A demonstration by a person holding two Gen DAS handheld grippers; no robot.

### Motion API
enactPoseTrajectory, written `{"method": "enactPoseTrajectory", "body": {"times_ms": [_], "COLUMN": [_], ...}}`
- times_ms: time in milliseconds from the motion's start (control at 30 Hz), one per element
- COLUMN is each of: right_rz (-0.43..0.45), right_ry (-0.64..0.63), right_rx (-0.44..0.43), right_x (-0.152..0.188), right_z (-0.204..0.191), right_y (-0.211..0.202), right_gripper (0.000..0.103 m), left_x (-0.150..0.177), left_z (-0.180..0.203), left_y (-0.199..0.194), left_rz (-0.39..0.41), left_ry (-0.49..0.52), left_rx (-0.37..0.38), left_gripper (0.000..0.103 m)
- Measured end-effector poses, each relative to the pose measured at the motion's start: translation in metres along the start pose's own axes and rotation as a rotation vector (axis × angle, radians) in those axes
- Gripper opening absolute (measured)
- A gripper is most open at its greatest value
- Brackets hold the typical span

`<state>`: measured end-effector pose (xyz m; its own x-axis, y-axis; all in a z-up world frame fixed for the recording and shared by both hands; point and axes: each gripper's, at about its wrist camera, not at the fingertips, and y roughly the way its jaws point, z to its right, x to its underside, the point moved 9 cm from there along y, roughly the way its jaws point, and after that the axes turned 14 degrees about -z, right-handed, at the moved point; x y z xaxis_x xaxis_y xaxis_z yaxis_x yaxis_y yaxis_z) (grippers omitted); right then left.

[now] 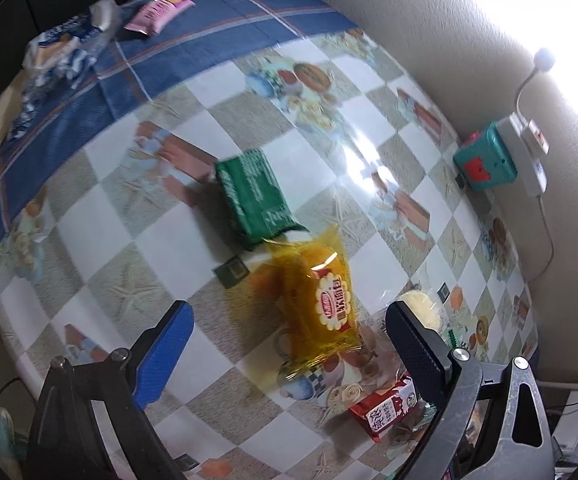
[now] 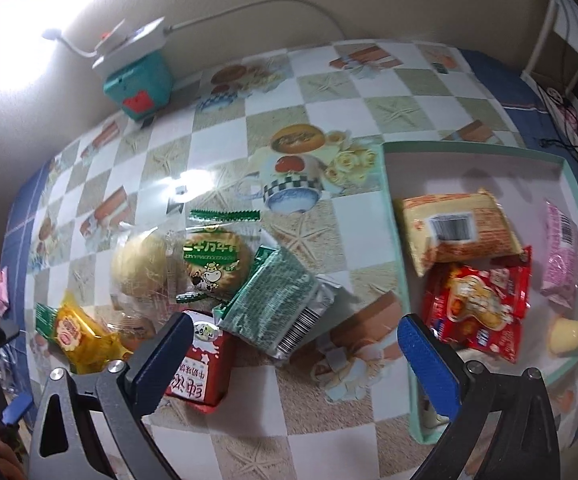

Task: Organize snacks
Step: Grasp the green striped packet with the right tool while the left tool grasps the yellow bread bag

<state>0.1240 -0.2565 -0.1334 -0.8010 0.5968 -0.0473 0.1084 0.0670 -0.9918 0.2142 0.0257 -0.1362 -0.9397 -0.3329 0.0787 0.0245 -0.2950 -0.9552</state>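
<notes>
In the left wrist view the left gripper (image 1: 287, 328) hangs over the checked tablecloth (image 1: 129, 240) with its blue-padded fingers (image 1: 167, 344) spread wide and nothing between them; a yellow snack packet (image 1: 321, 300) lies flat on the cloth in the gap ahead of them, touching neither pad. Just beyond the yellow packet, its corner touching it, lies a green packet (image 1: 255, 198). Nearer the camera than the yellow packet, beside the right-hand finger, stands a small red milk carton (image 1: 385, 406), and a pale round pastry (image 1: 421, 308) peeks out behind that finger. Well beyond the yellow packet, on the blue border of the cloth, are a pink packet (image 1: 157, 14) and a crumpled blue-and-white wrapper (image 1: 61, 46); off to its right by the wall sits a teal box (image 1: 485, 162). In the right wrist view the right gripper (image 2: 295, 344) is likewise released, fingers apart and empty, above a grey-green packet (image 2: 281, 300) that lies just left of a shallow tray with a mint-green rim (image 2: 395, 216). Inside the tray lie an orange packet (image 2: 455, 232), a red packet (image 2: 479, 308), a pink packet (image 2: 561, 256) and a small yellow piece (image 2: 567, 334). Left of the tray, past the grey-green packet, sit a round biscuit in a clear wrapper (image 2: 211, 264), the pale pastry (image 2: 139, 266), the red carton (image 2: 203, 364) and the yellow packet (image 2: 79, 336), all clustered on the cloth
</notes>
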Motion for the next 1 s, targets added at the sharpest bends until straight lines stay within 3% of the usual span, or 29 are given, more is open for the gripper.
{"method": "enactPoseTrajectory", "body": {"times_ms": [433,833,1000], "right_rz": [-0.021,-0.044,-0.044], "right_ry": [-0.009,0.023,0.034], "right_rx": [-0.004,-0.050,-0.078], "right_x": [-0.009,-0.012,-0.010], "right_z": [-0.005,-0.003,0.001], "right_y": [0.029,0.043,0.043], "right_gripper": [0.102,0.102,0.094], "left_x": [0.001,-0.008,-0.015], "left_z": [0.028,0.019,0.024], "left_y": [0.051,0.070,0.075], "left_rz": [-0.058,-0.072,-0.060], "left_ry": [0.090,0.062,0.071], "left_rx": [-0.074,-0.073,-0.081], "left_gripper": [0.097,0.097,0.096]}}
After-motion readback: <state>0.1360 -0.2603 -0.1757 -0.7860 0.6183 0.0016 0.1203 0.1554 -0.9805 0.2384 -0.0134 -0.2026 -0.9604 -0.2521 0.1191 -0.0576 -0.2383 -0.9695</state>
